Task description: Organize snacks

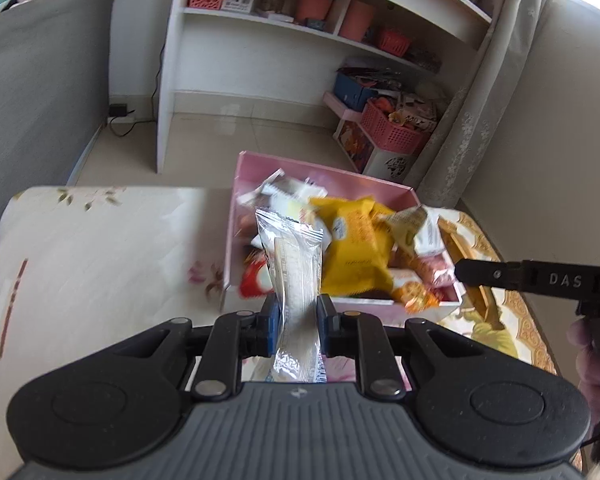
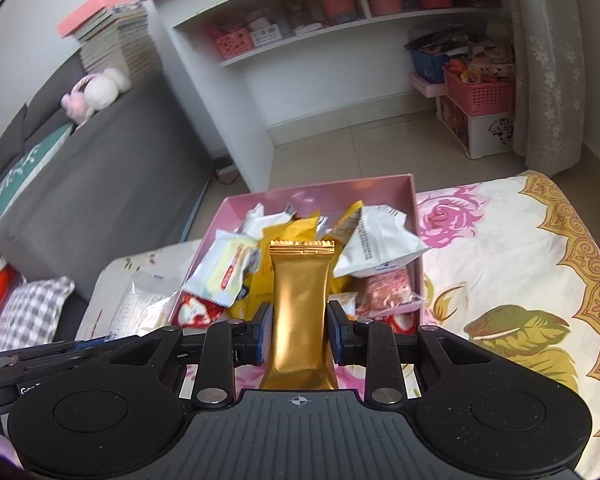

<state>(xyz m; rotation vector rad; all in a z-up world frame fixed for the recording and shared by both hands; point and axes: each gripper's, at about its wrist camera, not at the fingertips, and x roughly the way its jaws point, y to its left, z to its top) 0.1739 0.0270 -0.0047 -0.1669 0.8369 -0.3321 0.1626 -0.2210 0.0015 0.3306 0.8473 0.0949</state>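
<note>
Left fingers (image 1: 277,322) clamp crinkly clear packet (image 1: 294,272); right fingers (image 2: 265,334) clamp smooth gold bar wrapper (image 2: 300,300).

A pink box (image 2: 414,216) sits open on the flowered cloth, heaped with loose snack packets: yellow bags, white wrappers, red-and-white ones, all tumbled together. Just in front of the box, a clear silvery packet (image 1: 296,264) stands upright, pinched at its lower half. Beside it a gold foil bar (image 2: 300,300) stands upright too, clamped likewise.
</note>
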